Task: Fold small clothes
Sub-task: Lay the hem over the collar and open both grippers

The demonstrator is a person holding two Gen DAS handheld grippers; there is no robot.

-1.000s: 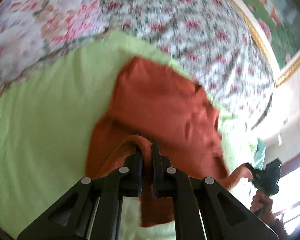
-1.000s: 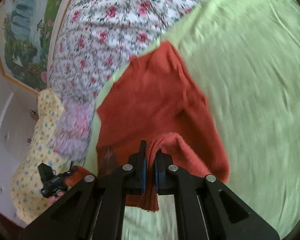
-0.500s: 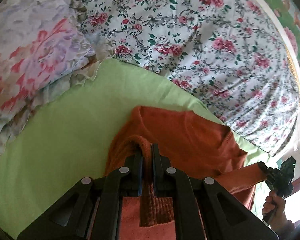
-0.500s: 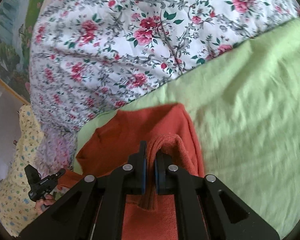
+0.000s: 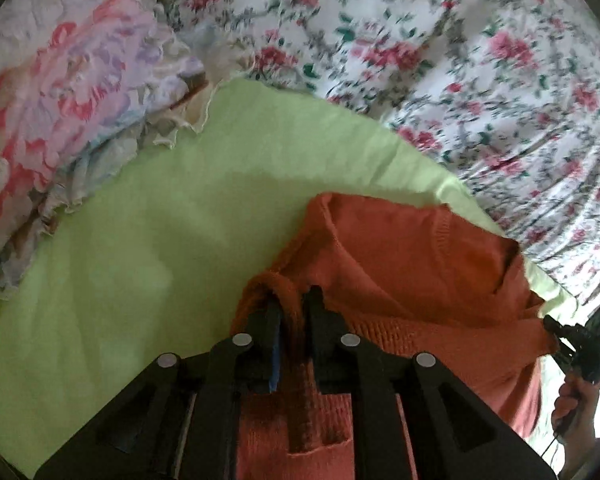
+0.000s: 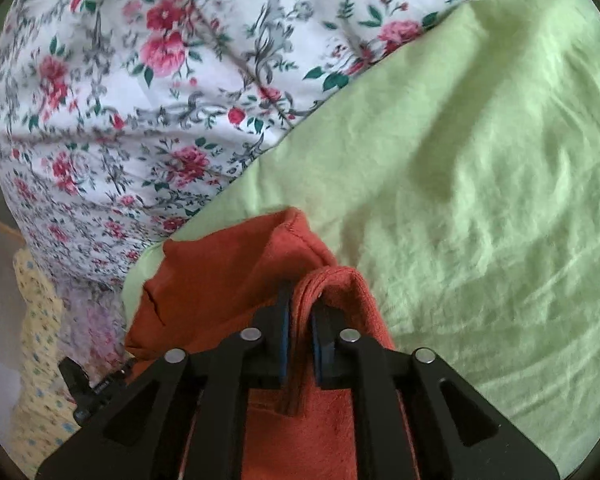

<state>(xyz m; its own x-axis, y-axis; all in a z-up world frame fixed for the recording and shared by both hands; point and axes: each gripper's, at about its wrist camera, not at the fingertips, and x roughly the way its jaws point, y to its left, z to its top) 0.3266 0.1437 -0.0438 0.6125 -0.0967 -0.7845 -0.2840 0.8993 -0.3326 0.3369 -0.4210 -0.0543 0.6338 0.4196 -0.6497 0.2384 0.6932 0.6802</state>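
Left hand-held gripper (image 5: 290, 316): clenched on a ribbed hem fold of the orange sweater (image 5: 420, 280); the pinched knit is seen rising in a loop between the closed jaws.
Right hand-held gripper (image 6: 299, 320): clenched on another bunched edge of the same sweater (image 6: 220, 280), with a short tail of fabric hanging below the blue pads (image 6: 284, 336).
Orange sweater: held up at two edges and stretched between both grippers; its far part is draped down toward the green sheet (image 5: 140, 260), near the sheet's far edge.
Other gripper in the left wrist view: the right hand-held gripper (image 5: 580, 344) is seen at the lower right, gripped by a hand (image 5: 576, 412), the sweater's edge running to it.
Green sheet: spread over the bed, wrinkled, seen in the right wrist view (image 6: 480, 200) as well.
Floral bedspread (image 6: 120, 100): lying beyond the sheet's far edge, white with red roses.
Pastel floral quilt (image 5: 60, 100): piled at the sheet's far left corner, ruffled at its edge.
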